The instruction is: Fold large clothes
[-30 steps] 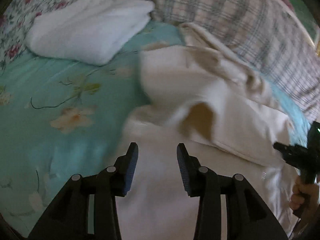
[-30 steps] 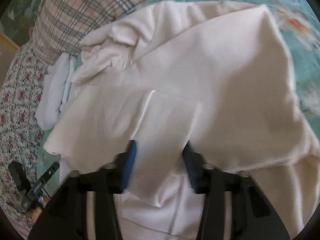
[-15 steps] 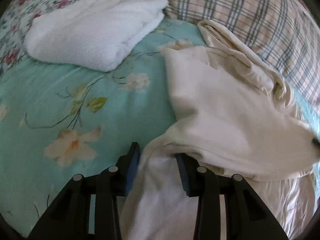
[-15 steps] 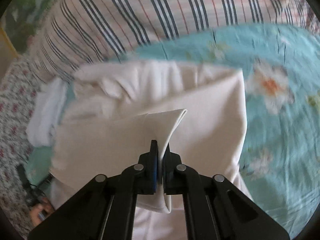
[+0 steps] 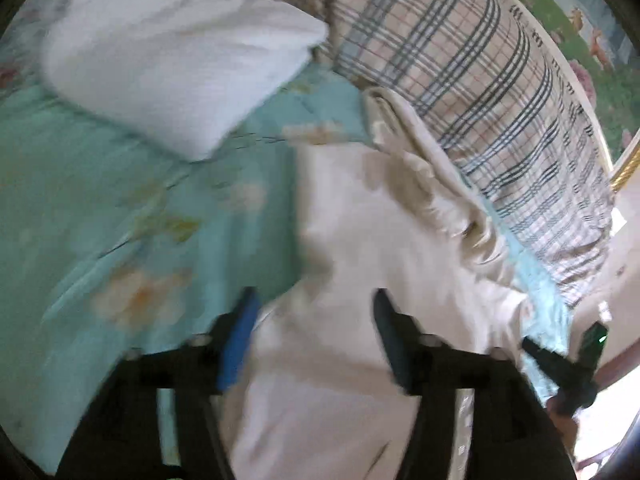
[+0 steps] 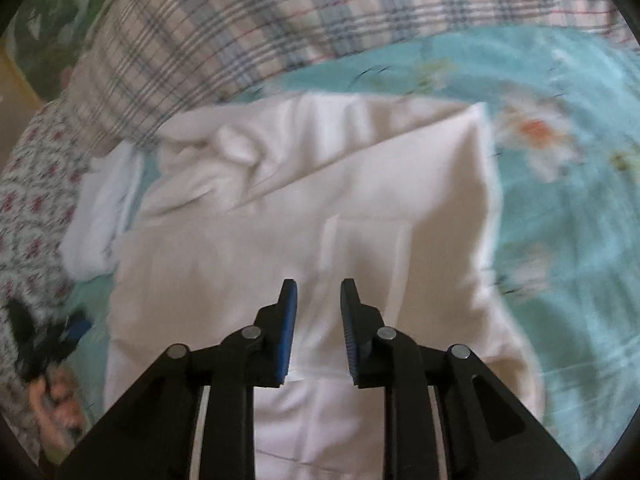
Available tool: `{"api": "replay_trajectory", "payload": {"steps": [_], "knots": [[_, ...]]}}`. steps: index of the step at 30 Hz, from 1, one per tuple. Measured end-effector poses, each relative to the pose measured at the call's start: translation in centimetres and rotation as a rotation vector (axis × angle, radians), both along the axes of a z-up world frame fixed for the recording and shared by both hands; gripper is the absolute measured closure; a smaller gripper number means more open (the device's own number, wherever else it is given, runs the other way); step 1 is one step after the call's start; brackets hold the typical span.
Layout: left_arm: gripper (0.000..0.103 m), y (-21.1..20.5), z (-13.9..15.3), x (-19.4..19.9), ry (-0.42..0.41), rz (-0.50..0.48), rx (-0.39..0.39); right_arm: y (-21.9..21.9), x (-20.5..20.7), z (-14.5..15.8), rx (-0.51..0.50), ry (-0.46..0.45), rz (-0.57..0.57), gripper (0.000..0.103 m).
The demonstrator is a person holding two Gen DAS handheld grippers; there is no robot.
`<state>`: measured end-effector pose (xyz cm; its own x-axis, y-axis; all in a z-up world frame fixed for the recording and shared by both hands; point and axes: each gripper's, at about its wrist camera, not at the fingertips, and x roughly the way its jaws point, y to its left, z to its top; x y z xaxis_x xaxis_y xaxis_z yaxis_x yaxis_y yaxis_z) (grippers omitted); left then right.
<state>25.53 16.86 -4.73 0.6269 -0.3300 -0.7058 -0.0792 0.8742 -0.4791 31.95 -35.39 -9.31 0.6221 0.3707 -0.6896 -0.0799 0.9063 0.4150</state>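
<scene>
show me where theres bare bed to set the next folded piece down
Free: the teal floral sheet between the folded white towel and the cream garment, and the sheet right of the garment in the right wrist view. Crowded: along the plaid pillow, where the garment's bunched edge presses up against it.

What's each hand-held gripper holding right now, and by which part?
Nothing. Left hand-held gripper and right hand-held gripper both have jaws opening, with no cloth pinched between the pads; the garment lies loose on the bed beneath them.
</scene>
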Motion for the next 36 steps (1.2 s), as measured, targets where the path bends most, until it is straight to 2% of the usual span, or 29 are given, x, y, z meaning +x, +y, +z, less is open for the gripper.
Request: {"api": "replay_trajectory", "payload": {"steps": [3,5,7,10,11,13,15,17,22,23,24,25,27,29,31,34,36], "knots": [[0.041,-1.4,-1.9,4.9,0.085,-0.039,0.012,1.8,0.4,-0.9,-0.006,0.012,0.054,0.08],[0.049,-2.1,-3.4,7.2,0.131,-0.063,0.017,3.0,1.0,-1.7,-0.004,0.034,0.069,0.08],[0.09,-2.9,-4.6,8.3,0.138,-0.072,0.042,3.2,1.6,-2.6,0.0,0.062,0.09,0.08],[0.097,-2.9,-5.4,9.3,0.078,-0.028,0.081,3.0,2.4,-3.6,-0.001,0.081,0.116,0.08],[0.098,-3.0,-5.4,9.6,0.049,-0.01,0.125,2.8,2.8,-3.9,0.006,0.081,0.108,0.08],[0.098,-3.4,-5.5,10.0,0.029,0.019,0.209,2.2,3.5,-4.4,0.018,0.083,0.078,0.082],[0.098,-3.6,-5.4,10.3,0.032,0.029,0.227,1.8,3.9,-4.5,0.061,0.096,0.05,0.082],[0.098,-4.0,-4.7,9.9,0.031,0.05,0.254,2.2,3.6,-3.4,0.029,0.079,0.039,0.08],[0.092,-3.6,-0.7,8.7,-0.041,0.044,0.171,3.2,3.9,-0.2,0.014,0.004,0.088,0.08],[0.089,-3.7,0.0,8.9,-0.051,0.025,0.134,3.5,4.4,0.3,0.008,-0.004,0.096,0.08],[0.081,-3.8,0.5,9.4,-0.054,0.008,0.096,3.8,5.1,1.0,-0.004,-0.015,0.104,0.08],[0.069,-4.1,1.0,10.3,-0.051,-0.014,0.044,4.2,5.8,1.6,-0.018,-0.029,0.109,0.08],[0.056,-4.7,1.5,11.9,-0.047,-0.019,0.011,5.7,8.1,3.5,-0.057,-0.085,0.14,0.08],[0.056,-5.6,1.8,14.1,-0.05,-0.021,0.021,7.7,10.1,4.9,-0.094,-0.137,0.185,0.073],[0.055,-6.6,1.4,16.9,-0.038,-0.041,0.035,10.2,12.3,6.2,-0.155,-0.182,0.238,0.056],[0.055,-7.5,0.3,21.2,-0.012,-0.064,0.042,13.6,15.4,7.2,-0.246,-0.25,0.311,0.054],[0.055,-7.8,-0.5,23.8,-0.001,-0.06,0.067,15.6,17.9,6.9,-0.301,-0.252,0.341,0.054]]}}
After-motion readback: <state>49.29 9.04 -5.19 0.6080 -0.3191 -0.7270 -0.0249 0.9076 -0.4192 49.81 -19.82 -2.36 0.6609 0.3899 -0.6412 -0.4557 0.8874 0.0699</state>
